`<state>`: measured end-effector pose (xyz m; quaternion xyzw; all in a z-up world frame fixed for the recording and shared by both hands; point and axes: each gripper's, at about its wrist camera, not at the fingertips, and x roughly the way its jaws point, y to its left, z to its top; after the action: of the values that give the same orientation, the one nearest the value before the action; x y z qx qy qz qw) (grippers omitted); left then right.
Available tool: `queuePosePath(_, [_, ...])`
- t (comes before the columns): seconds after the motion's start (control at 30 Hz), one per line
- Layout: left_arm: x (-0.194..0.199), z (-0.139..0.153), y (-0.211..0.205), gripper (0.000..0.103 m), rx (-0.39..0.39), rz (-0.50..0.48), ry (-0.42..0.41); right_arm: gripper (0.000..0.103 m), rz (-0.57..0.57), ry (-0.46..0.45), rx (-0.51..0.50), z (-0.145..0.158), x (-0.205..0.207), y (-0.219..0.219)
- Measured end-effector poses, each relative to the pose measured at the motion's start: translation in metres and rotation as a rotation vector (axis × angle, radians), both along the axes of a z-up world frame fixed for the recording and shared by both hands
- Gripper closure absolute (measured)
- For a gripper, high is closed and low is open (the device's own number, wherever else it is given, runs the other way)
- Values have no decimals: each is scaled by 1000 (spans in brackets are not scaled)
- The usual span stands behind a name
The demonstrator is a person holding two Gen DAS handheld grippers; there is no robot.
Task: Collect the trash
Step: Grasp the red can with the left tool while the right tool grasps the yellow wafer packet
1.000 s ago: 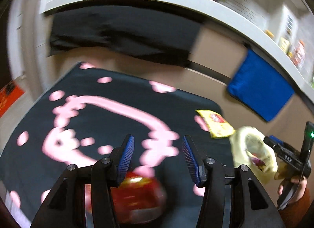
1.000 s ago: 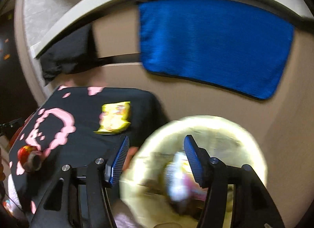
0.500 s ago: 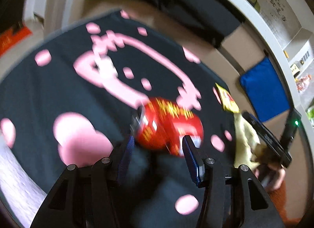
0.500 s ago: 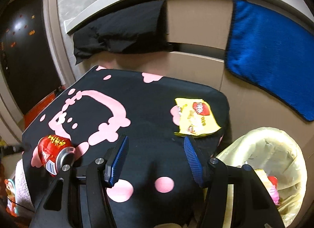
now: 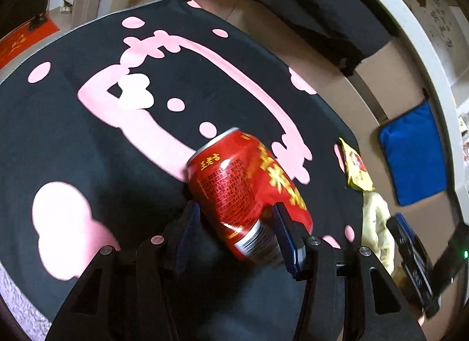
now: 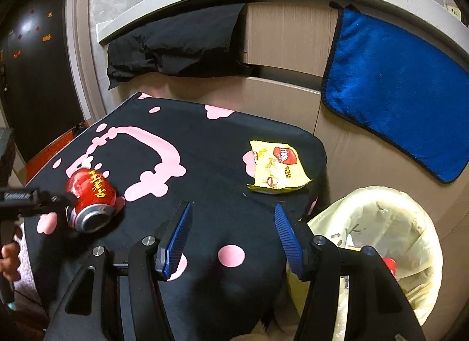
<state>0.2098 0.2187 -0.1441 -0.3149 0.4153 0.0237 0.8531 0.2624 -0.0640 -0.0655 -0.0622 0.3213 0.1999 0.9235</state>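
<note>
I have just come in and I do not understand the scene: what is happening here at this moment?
A person with a gripper in each hand is collecting trash from a table with a black and pink cloth. The left gripper straddles a red can lying on its side, jaws not clearly pressing it. The right gripper is open and empty, with a yellow snack packet ahead and a lined bin beside the table.

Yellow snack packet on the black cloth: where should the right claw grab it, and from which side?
Take the yellow snack packet by its near, slightly lifted edge, coming in low from the right claw's side. It lies flat on the black cloth, so a straight-down pinch would probably slip; the raised edge gives the pads something to close on.
</note>
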Motion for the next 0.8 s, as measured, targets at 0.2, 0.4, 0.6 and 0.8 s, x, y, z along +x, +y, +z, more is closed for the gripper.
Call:
queuePosePath(0.2, [25, -2, 4, 51, -23, 10, 4, 48, 5, 19, -2, -8, 15, -4])
queuePosePath(0.4, [28, 5, -4, 61, 20, -48, -38, 48, 17, 54, 50, -9, 50, -5])
queuePosePath(0.6, [26, 7, -2, 61, 58, -89, -42, 48, -50, 73, 65, -11, 118, -14])
queuePosePath(0.8, [26, 6, 1, 61, 42, -103, -31, 48, -88, 264, 124, -48, 177, -18])
